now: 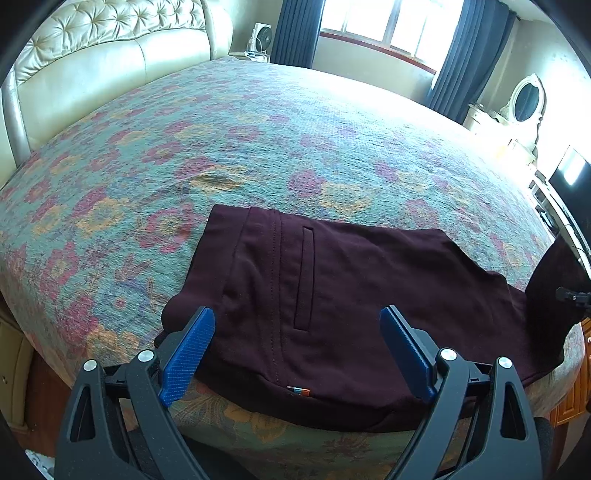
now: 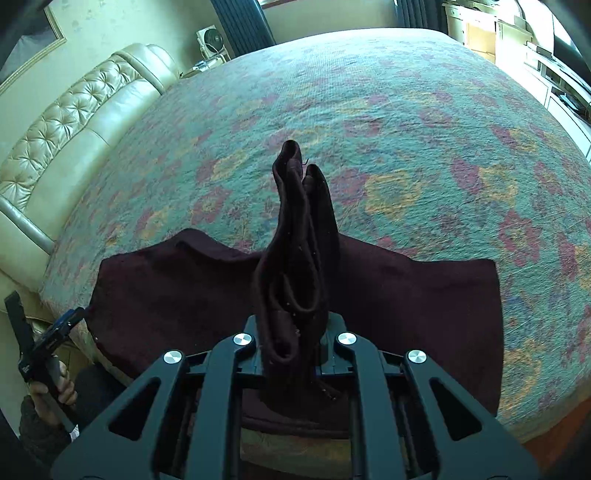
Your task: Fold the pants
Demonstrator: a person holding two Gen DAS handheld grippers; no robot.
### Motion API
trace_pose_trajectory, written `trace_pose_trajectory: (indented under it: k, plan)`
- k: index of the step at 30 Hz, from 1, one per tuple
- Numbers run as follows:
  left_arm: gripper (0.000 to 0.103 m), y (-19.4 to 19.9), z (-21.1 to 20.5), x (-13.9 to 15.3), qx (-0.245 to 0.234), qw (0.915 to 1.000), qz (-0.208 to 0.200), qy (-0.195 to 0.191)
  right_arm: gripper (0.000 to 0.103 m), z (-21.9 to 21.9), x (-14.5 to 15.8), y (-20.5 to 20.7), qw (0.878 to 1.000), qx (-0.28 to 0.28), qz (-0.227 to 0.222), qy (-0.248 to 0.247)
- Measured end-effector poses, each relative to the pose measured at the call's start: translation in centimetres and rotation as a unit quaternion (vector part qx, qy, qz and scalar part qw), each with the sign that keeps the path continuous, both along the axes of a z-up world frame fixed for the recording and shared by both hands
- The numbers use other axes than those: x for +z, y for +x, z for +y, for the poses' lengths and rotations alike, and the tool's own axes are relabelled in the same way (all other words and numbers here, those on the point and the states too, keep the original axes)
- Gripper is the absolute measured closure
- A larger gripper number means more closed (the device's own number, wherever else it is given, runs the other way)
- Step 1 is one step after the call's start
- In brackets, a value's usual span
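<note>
Dark maroon pants (image 1: 332, 295) lie flat on the floral bedspread (image 1: 258, 129) near the bed's front edge, waistband to the left, a welt pocket facing up. My left gripper (image 1: 295, 350) hovers over the waistband end, its blue pads (image 1: 186, 354) wide apart and touching nothing. At the right edge of that view, a fold of the pants (image 1: 550, 295) is lifted. My right gripper (image 2: 291, 332) is shut on the bunched leg ends (image 2: 295, 258), which stick up between its fingers above the rest of the pants (image 2: 406, 295). In the right wrist view, a hand (image 2: 55, 387) holds the left gripper (image 2: 48, 339).
A cream tufted headboard (image 1: 92, 74) runs along the left of the bed. A small fan (image 1: 260, 37) stands in the far corner beside dark curtains (image 1: 295, 29). An oval mirror (image 1: 526, 98) and white shelves (image 2: 554, 74) stand at the right. The bedspread stretches beyond the pants.
</note>
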State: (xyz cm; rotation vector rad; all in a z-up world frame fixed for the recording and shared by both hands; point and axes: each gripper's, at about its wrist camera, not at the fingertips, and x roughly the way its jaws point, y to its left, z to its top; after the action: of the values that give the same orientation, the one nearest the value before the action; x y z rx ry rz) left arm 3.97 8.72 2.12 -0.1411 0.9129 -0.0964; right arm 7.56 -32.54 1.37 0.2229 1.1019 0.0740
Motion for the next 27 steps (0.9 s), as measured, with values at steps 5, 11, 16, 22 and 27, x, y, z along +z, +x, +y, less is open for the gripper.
trace_pose_trajectory:
  k: [5,11,16,22,27]
  plan:
    - [0.013,-0.1,0.0,-0.2,-0.001,1.0,0.003,-0.002,0.09,3.6,-3.4,0.2,0.997,0.02,0.021,-0.066]
    - [0.013,-0.1,0.0,-0.4,0.0,1.0,0.007,-0.005,0.088,6.1,-6.0,-0.1,0.992,0.035,0.042,-0.11]
    - [0.013,0.0,0.1,-0.6,0.004,0.9998,0.013,-0.012,0.078,7.3,-6.8,-0.6,0.99,0.048,0.046,-0.124]
    - [0.013,0.0,0.2,-0.7,0.005,0.9998,0.016,-0.013,0.069,8.3,-6.6,-1.0,0.991,0.055,0.045,-0.116]
    - [0.013,0.0,0.2,-0.8,0.006,0.9997,0.017,-0.014,0.063,9.1,-6.3,-1.4,0.992,0.062,0.042,-0.105]
